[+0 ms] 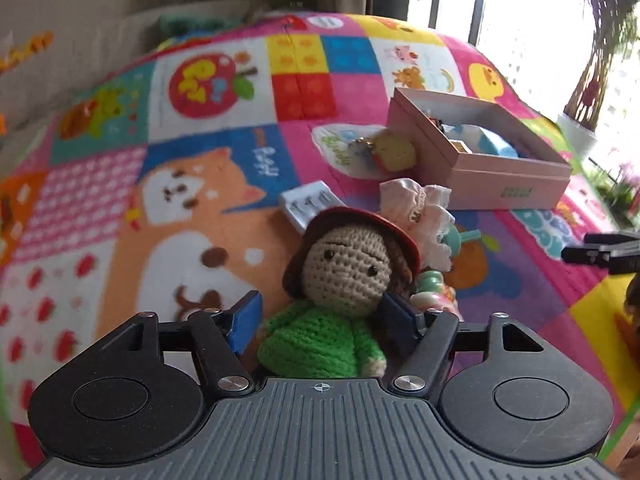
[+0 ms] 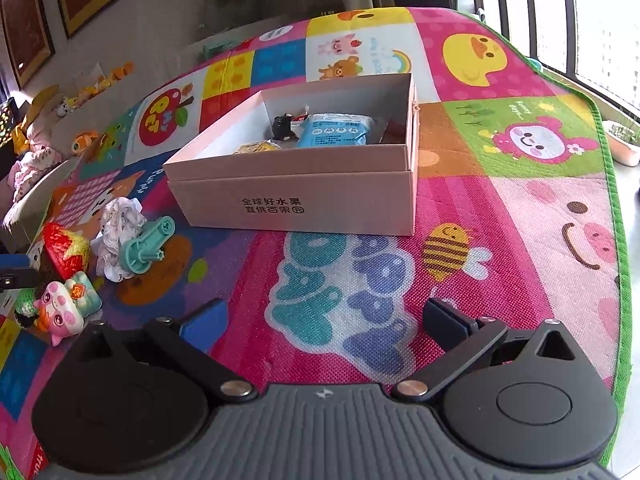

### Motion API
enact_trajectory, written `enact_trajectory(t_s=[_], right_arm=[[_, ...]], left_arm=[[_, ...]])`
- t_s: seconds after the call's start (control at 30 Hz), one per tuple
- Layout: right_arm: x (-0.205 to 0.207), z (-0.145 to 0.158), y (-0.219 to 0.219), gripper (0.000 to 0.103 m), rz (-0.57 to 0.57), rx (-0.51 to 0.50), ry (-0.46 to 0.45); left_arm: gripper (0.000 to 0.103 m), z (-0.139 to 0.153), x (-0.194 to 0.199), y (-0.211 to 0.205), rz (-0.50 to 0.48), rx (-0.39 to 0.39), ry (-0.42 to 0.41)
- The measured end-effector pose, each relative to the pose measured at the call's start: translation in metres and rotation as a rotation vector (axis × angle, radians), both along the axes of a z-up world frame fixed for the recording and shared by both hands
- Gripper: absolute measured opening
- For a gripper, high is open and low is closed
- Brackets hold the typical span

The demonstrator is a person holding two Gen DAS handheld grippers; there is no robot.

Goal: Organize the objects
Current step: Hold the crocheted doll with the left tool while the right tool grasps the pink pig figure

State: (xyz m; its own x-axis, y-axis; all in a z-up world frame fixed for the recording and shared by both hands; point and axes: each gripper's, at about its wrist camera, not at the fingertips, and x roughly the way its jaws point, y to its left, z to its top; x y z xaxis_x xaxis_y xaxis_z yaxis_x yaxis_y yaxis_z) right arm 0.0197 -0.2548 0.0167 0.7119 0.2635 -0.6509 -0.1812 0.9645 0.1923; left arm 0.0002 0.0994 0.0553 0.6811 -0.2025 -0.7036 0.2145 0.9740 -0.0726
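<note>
Crochet doll (image 1: 340,292), red hat and green top, sits between the left gripper's (image 1: 320,320) blue pads; jaws apart, right pad looks to touch its head, grip unclear. Pink box (image 1: 480,160) at 1 o'clock. Right gripper (image 2: 324,320) spread wide, empty, above the play mat (image 2: 500,220); same box at 12.

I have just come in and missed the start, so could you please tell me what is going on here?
A person is tidying toys from a colourful play mat into a pink box, with a claw in each hand. The left claw stands open around a crocheted doll in a green top, and its pads do not clearly press on it. The right claw is open and empty over the mat. The box already holds a blue packet and some small items.
</note>
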Motion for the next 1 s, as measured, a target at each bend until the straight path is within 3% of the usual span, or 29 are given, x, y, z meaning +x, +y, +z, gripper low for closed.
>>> enact_trajectory(t_s=[0.17,0.33,0.53,0.6,0.67,0.73,1.0], right_arm=[[-0.008,0.005,0.021,0.103,0.097,-0.036,-0.019],[-0.029,0.018,0.083,0.103,0.339,-0.056,-0.048],[-0.032,0.025,0.163,0.097,0.528,-0.119,-0.097],[-0.024,0.021,0.182,0.095,0.541,-0.146,-0.096],[-0.013,0.016,0.192,0.085,0.536,-0.161,-0.063],[-0.006,0.014,0.193,0.068,0.516,-0.159,-0.029],[-0.033,0.036,0.134,0.066,0.424,-0.128,-0.1]], left_arm=[[0.072,-0.016,0.013,-0.002,-0.002,-0.077,0.031],[0.051,-0.018,0.005,0.006,0.019,-0.111,0.025],[0.051,-0.019,-0.02,0.021,0.067,-0.119,0.016],[0.051,-0.021,-0.021,0.023,0.07,-0.131,0.015],[0.053,-0.024,-0.019,0.024,0.082,-0.144,0.027],[0.057,-0.029,-0.016,0.023,0.095,-0.164,0.04],[0.049,-0.023,-0.023,0.007,0.097,-0.135,0.01]])
